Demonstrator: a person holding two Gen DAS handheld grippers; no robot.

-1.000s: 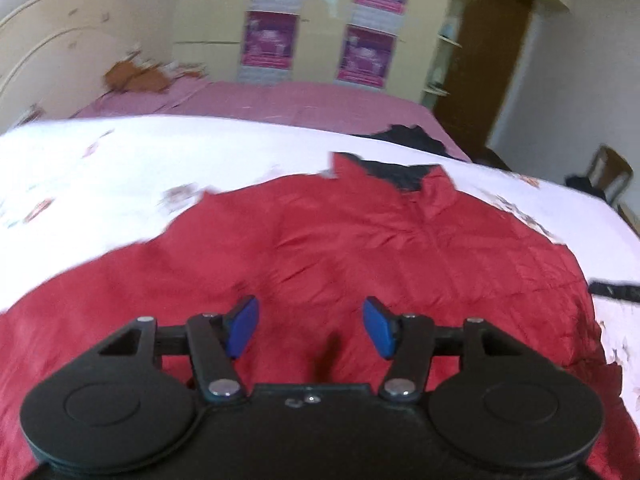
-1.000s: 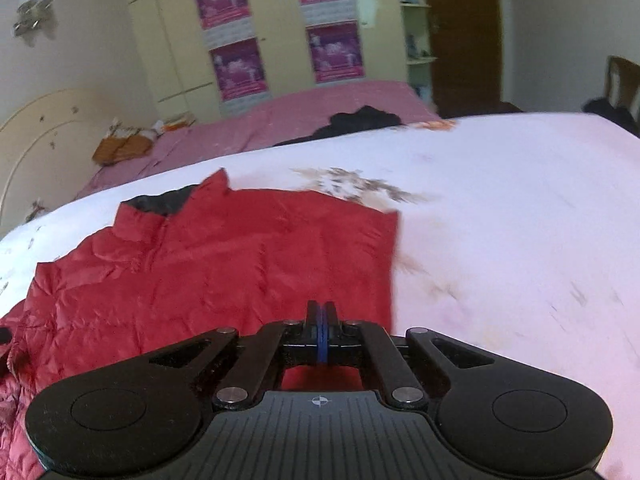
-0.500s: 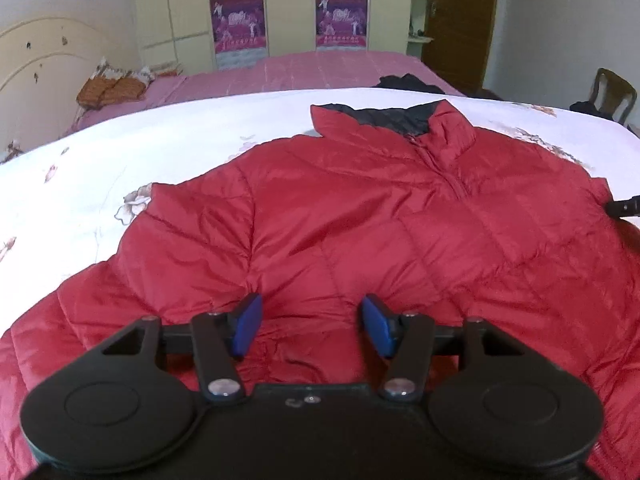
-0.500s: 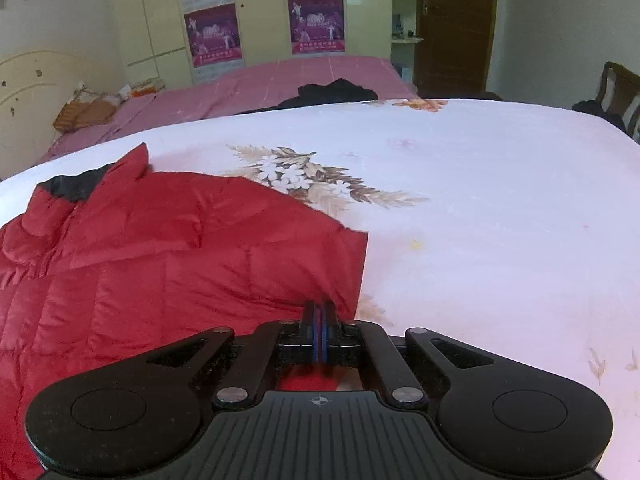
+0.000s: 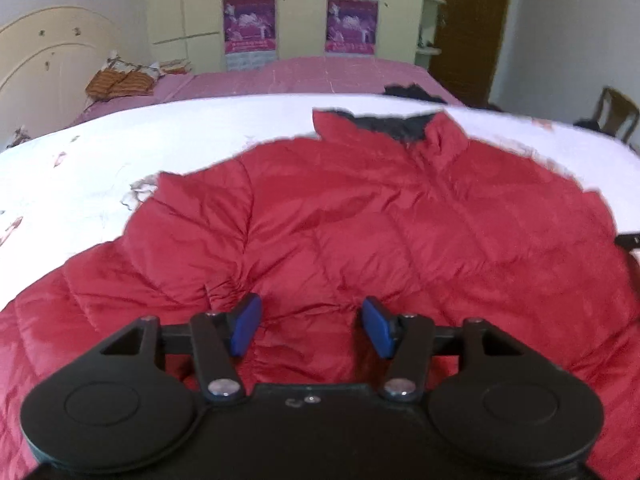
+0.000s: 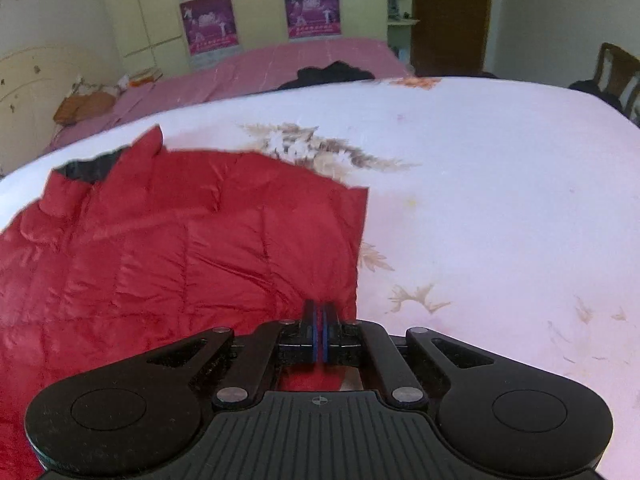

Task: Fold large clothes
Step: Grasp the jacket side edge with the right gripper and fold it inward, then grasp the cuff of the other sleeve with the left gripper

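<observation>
A red quilted jacket (image 5: 360,224) with a dark-lined collar lies spread on the white flowered bed sheet (image 5: 100,168). My left gripper (image 5: 310,326) is open and empty, just above the jacket's lower middle. In the right wrist view the jacket (image 6: 160,240) fills the left half. My right gripper (image 6: 320,334) is shut at the jacket's right edge near its bottom corner; red fabric shows under the jaws, and whether they pinch it is not clear.
A second bed with a pink cover (image 5: 312,76) stands behind, with a dark garment (image 5: 412,92) and brown pillows (image 5: 120,82) on it. A wardrobe with posters (image 5: 300,12) and a brown door (image 5: 468,28) are at the back. A wooden chair (image 5: 616,114) stands far right.
The left view has swung and settled over the jacket's lower middle; its jaws stay open. The right gripper stays shut at the jacket's right edge and has shifted slightly.
</observation>
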